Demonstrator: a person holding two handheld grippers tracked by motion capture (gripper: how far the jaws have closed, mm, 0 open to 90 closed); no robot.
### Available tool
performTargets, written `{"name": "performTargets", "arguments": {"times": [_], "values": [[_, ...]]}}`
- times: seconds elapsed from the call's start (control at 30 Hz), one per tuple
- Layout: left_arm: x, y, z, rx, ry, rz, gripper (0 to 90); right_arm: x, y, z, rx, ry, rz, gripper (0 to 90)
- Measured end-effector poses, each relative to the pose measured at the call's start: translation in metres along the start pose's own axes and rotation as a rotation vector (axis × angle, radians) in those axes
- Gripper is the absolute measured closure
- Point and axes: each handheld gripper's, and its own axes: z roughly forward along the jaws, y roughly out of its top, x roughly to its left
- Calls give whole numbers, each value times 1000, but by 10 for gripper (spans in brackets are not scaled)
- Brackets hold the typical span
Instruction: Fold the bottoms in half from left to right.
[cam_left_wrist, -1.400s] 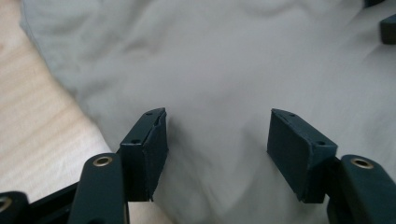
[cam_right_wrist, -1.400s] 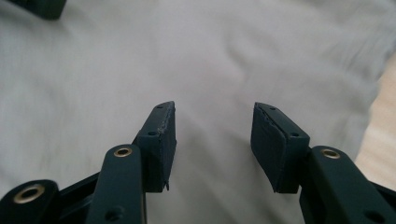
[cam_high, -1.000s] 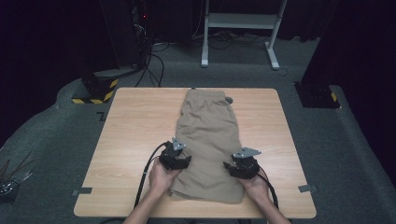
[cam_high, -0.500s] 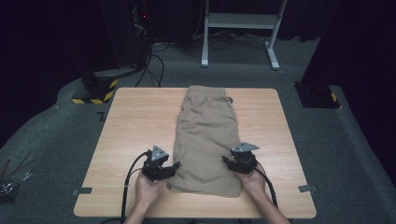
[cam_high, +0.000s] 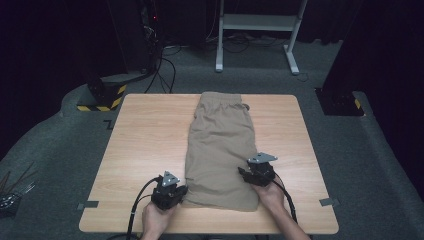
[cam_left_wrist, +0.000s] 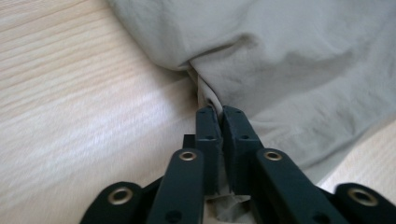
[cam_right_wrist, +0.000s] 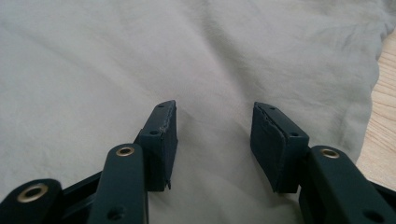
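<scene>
A pair of khaki shorts (cam_high: 220, 145) lies folded lengthwise on the wooden table (cam_high: 145, 140), waistband at the far edge. My left gripper (cam_high: 179, 192) sits at the near left corner of the shorts. Its jaws have just been closing, and in the left gripper view the gripper (cam_left_wrist: 221, 114) is shut on a pinch of the fabric's edge (cam_left_wrist: 299, 60). My right gripper (cam_high: 248, 172) rests on the right side of the shorts near the hem. In the right gripper view it (cam_right_wrist: 215, 116) stands open, with flat cloth (cam_right_wrist: 140, 51) under its jaws.
Bare tabletop (cam_left_wrist: 70, 93) lies left of the shorts and a narrower strip (cam_right_wrist: 385, 93) to their right. On the floor behind the table stand a white desk frame (cam_high: 260, 22), a yellow-and-black striped base (cam_high: 100, 97) and a dark post base (cam_high: 340, 102). Cables trail across the floor.
My left gripper slid off the top of the shorts to their near left corner and closed on the fabric edge. The right gripper stayed put and open.
</scene>
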Motion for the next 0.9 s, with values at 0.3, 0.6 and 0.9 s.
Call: {"name": "performTargets", "arguments": {"times": [0.3, 0.6, 0.9], "values": [[-19, -29, -25, -22, 42, -3, 872, 0, 3, 0, 19, -3, -1, 512], [-4, -9, -10, -36, 41, -56, 558, 6, 3, -10, 21, 12, 14, 497], [-6, -10, 1, -29, 35, -39, 769, 24, 28, -11, 4, 98, -19, 513]]}}
